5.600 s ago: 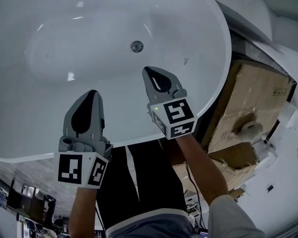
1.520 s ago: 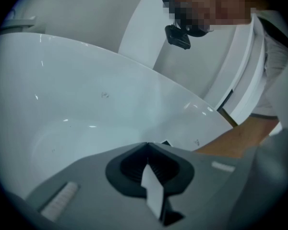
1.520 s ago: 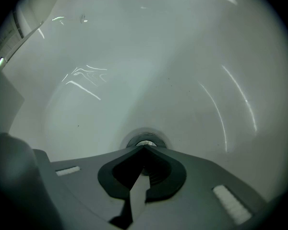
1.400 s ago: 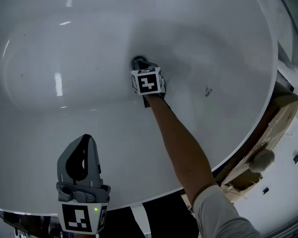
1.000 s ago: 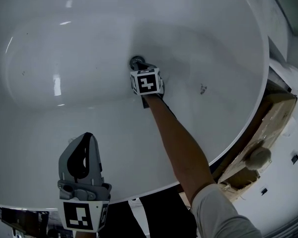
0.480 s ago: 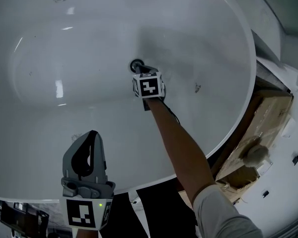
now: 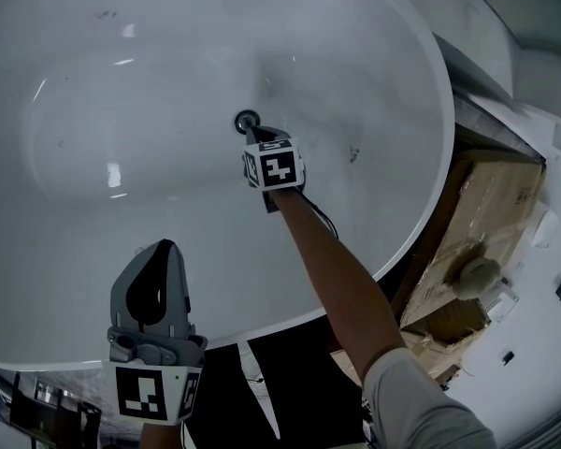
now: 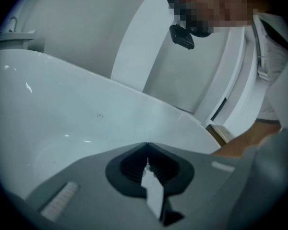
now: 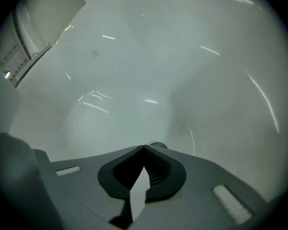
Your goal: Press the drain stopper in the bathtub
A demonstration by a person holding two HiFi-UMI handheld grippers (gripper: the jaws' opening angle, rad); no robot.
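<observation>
The round metal drain stopper (image 7: pixel 246 121) sits in the floor of the white bathtub (image 7: pixel 93 279). My right gripper (image 7: pixel 252 137) reaches down into the tub, jaws shut, with its tips just beside the stopper. In the right gripper view the closed tips (image 9: pixel 144 147) hide most of the stopper (image 9: pixel 157 144), which peeks out just past them. I cannot tell whether they touch. My left gripper (image 7: pixel 164 248) hangs shut over the near rim, far from the drain. In its own view the left gripper (image 8: pixel 147 144) holds nothing.
A cardboard box (image 7: pixel 491 209) stands to the right of the tub, with more boxes below it. The tub's rim (image 7: pixel 421 204) curves between the box and the basin. In the left gripper view, the person leans over the tub (image 8: pixel 62 114).
My right gripper went from above the near rim down to the drain. Over the last second it has drawn back a little, so more of the stopper shows. The left gripper has stayed over the rim.
</observation>
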